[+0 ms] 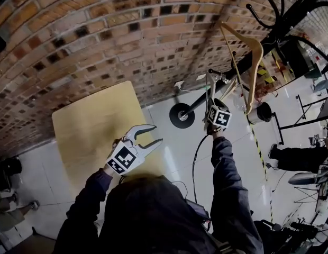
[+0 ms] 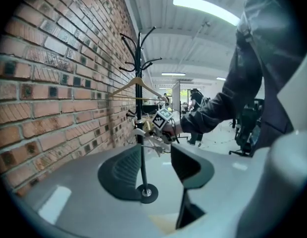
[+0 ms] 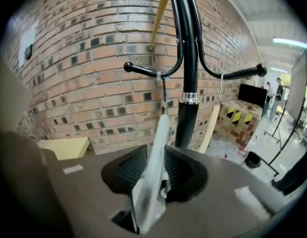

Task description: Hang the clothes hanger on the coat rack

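Observation:
A black coat rack (image 1: 280,30) stands by the brick wall, and a wooden hanger (image 1: 252,67) hangs from one of its upper arms. My right gripper (image 1: 211,93) is up against the rack's pole (image 3: 188,58). In the right gripper view a white hanger (image 3: 156,143) stands between the jaws, and its metal hook (image 3: 163,90) sits over a low rack arm (image 3: 148,72). The jaws stand slightly apart from it, so the gripper (image 3: 154,167) is open. My left gripper (image 1: 145,139) is open and empty over the wooden table; in its own view it (image 2: 156,167) points toward the rack (image 2: 140,108).
A pale wooden table (image 1: 95,126) stands against the brick wall (image 1: 100,36). The rack's round base (image 1: 181,115) is on the white floor, with a black cable (image 1: 196,152) and a dark bin (image 1: 259,112) nearby. Stands, chairs and people are at the right.

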`<action>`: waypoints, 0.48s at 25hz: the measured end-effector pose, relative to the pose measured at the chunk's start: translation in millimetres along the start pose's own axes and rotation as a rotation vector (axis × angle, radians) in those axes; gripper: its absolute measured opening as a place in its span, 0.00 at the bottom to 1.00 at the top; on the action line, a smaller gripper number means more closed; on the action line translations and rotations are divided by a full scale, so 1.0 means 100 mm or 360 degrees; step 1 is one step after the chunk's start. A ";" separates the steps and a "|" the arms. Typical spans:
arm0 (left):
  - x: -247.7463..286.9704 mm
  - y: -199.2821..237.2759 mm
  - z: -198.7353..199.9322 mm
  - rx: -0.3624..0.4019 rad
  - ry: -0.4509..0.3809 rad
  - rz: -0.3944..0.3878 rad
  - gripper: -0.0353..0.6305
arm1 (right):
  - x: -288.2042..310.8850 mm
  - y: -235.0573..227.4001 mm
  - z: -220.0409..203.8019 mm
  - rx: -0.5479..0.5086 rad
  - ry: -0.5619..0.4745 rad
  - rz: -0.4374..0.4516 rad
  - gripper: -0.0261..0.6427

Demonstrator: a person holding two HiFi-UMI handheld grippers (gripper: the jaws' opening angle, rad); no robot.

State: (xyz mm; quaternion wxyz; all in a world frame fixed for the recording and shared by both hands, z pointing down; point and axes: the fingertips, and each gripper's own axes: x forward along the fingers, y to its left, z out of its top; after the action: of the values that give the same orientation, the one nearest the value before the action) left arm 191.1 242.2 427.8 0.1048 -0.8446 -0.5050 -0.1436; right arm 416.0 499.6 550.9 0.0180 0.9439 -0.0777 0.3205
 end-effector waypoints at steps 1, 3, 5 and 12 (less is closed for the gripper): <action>-0.01 -0.02 -0.01 -0.0013 0.0001 0.0011 0.35 | -0.04 -0.01 0.03 -0.0061 -0.0039 -0.0052 0.22; 0.00 -0.04 -0.03 -0.0038 0.0005 0.0038 0.35 | -0.17 -0.07 0.06 -0.0137 -0.0126 -0.0157 0.22; 0.02 -0.06 -0.04 -0.0058 0.0008 0.0062 0.35 | -0.38 -0.07 0.05 -0.0140 -0.0195 -0.0188 0.22; -0.04 -0.18 -0.20 -0.0201 0.0017 0.0167 0.32 | -1.41 0.74 -0.30 -0.0148 -0.0321 0.0147 0.19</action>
State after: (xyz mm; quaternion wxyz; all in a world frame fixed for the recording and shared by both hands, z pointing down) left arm 170.8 240.4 445.8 0.0613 -0.8740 -0.4495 -0.1739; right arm 275.6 447.7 488.3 0.0389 0.9649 -0.1373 0.2203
